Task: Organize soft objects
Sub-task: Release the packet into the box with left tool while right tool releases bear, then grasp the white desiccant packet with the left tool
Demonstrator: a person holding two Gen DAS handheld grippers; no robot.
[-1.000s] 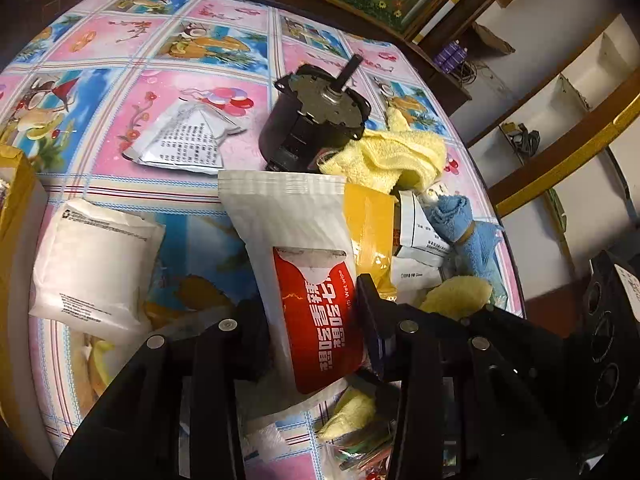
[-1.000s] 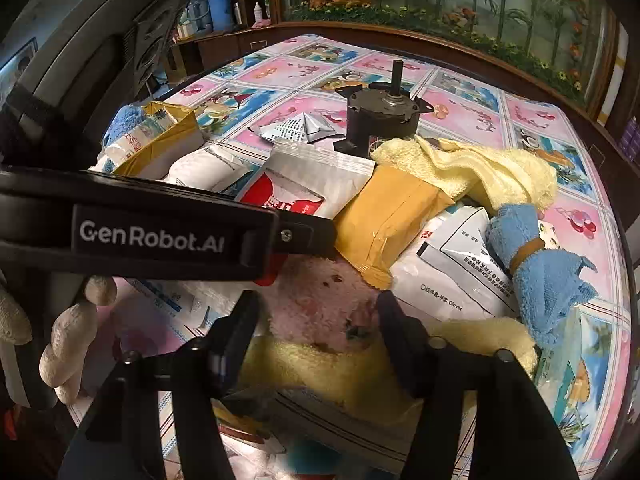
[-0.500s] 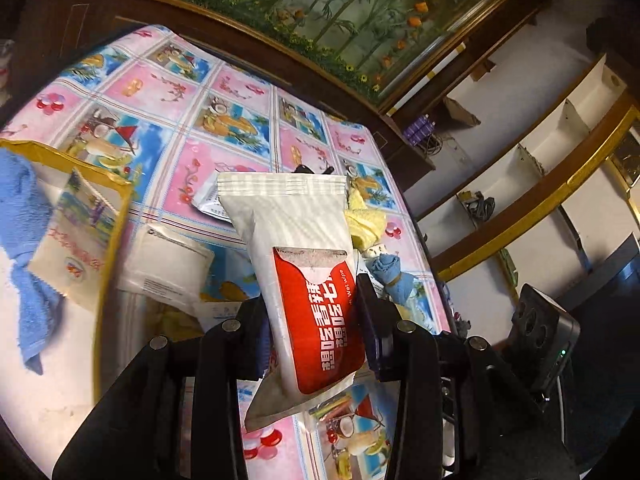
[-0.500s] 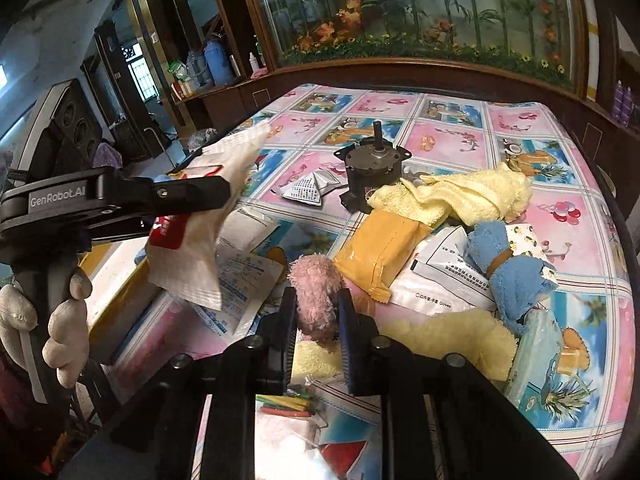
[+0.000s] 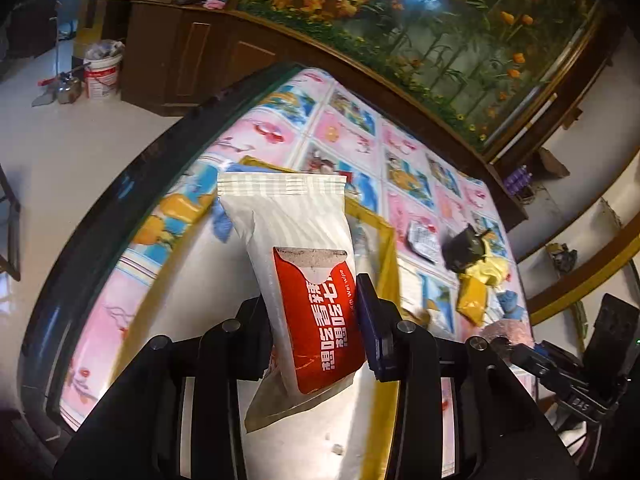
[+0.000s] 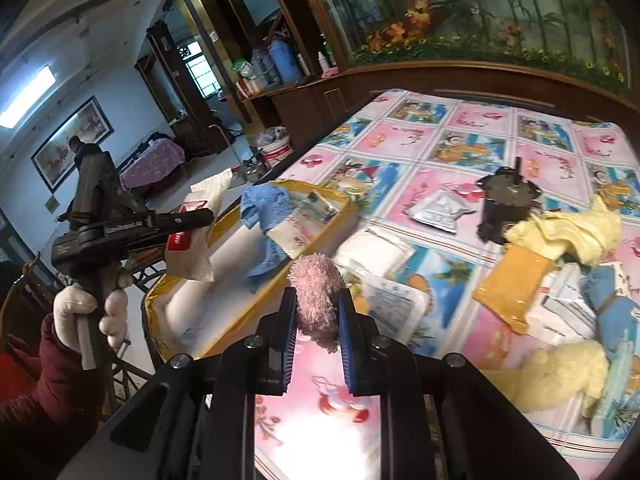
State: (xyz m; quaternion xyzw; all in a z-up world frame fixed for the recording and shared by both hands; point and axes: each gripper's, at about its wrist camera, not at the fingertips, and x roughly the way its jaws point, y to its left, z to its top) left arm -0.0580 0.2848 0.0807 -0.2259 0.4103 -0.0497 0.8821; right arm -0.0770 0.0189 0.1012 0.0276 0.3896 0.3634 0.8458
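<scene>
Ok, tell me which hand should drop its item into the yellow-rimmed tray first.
Left, probably. Its tongs hold the wet-wipe pack right above the tray, while the right tongs carry the pink fluffy toy over the tablecloth beside it.

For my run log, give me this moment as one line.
left gripper: shut on wet wipe pack | right gripper: shut on pink fuzzy toy | yellow-rimmed tray: holds blue cloth

Tray [image 5: 390,240] largely behind wipe packet [image 5: 304,280]
</scene>
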